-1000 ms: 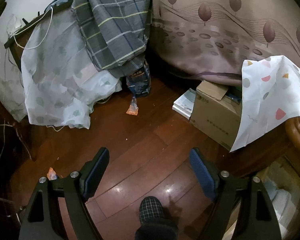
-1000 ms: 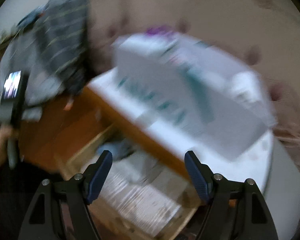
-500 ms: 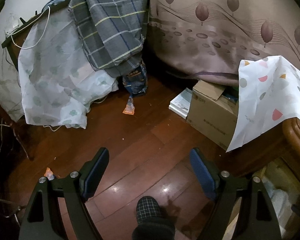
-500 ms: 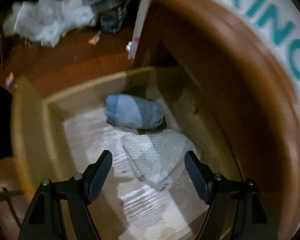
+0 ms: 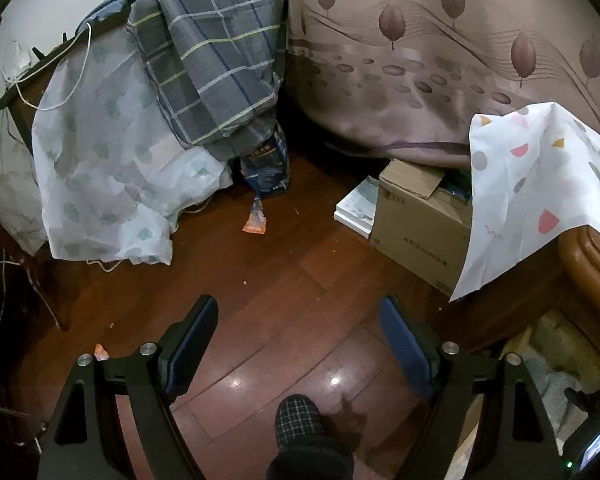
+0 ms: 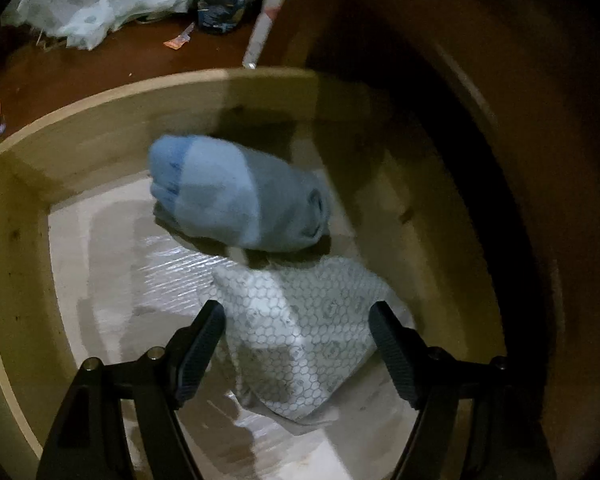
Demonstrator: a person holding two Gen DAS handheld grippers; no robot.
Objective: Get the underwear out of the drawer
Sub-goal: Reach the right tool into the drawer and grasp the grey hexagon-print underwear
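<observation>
Inside the open pale wooden drawer [image 6: 100,120], the right gripper [image 6: 296,344] hangs with its fingers [image 6: 198,344] spread wide on either side of a folded white piece of underwear printed with a grey honeycomb pattern [image 6: 300,328], which lies on the drawer's shiny lined bottom toward the dark cabinet side; whether the fingers touch the cloth cannot be told. Just beyond it, touching or nearly so, sits a rolled light-blue fabric bundle [image 6: 236,196], slightly blurred. The left gripper [image 5: 300,344] hovers well apart over the reddish-brown wooden floor [image 5: 260,280], its fingers [image 5: 192,340] wide and holding nothing. Below it a dark checked slipper [image 5: 300,424] shows, and farther off stand a brown cardboard box [image 5: 420,224], a white cloth with coloured shapes [image 5: 532,192] and a grey plaid blanket [image 5: 212,52].
</observation>
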